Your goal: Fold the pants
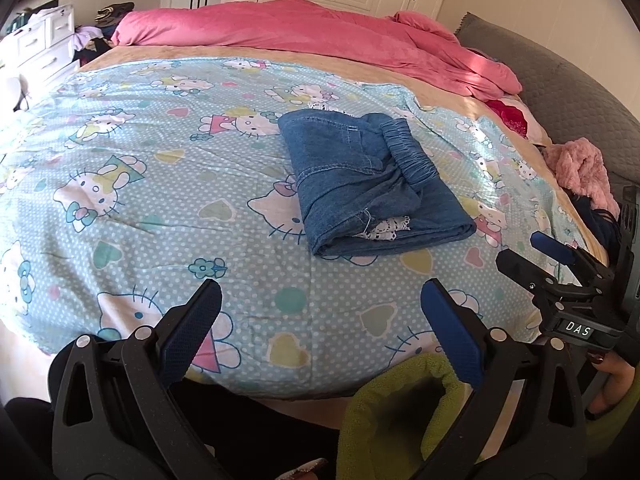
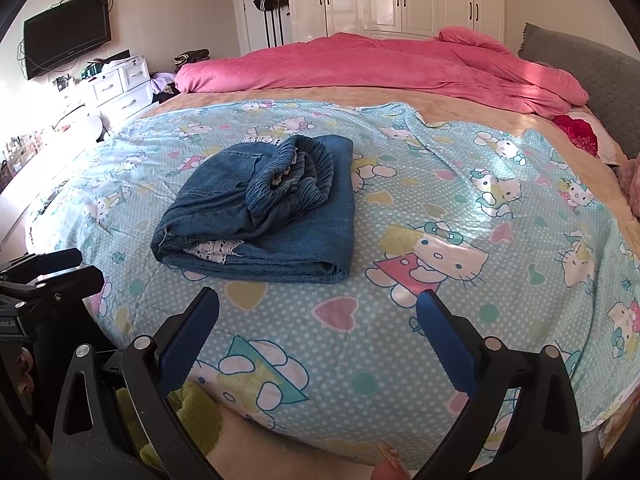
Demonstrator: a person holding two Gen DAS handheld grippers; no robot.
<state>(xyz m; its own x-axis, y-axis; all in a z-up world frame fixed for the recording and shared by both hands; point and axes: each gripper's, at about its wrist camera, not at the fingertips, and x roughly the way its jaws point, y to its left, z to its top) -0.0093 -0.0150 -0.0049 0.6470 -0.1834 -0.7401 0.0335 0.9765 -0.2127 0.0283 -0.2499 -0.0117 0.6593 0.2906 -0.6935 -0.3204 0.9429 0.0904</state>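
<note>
The blue denim pants point(image 1: 372, 184) lie folded into a compact bundle on the light blue cartoon-print bed cover point(image 1: 140, 152), elastic waistband on top and a bit of white lace showing at the near edge. My left gripper point(image 1: 321, 286) is open and empty, hovering short of the bundle near the bed's front edge. In the right wrist view the pants point(image 2: 264, 208) sit ahead and left of my right gripper point(image 2: 318, 294), which is also open and holds nothing. Each gripper appears in the other's view: the right gripper point(image 1: 516, 248) at the right edge, the left gripper point(image 2: 88, 266) at the left edge.
A rumpled pink duvet point(image 2: 380, 64) runs along the far side of the bed, with a grey headboard point(image 2: 592, 64) at the right. A white dresser point(image 2: 120, 84) and a wall TV point(image 2: 66, 44) stand left, wardrobes behind. A pink fluffy garment point(image 1: 580, 168) lies at the right edge. A green sleeve point(image 1: 400, 412) shows below.
</note>
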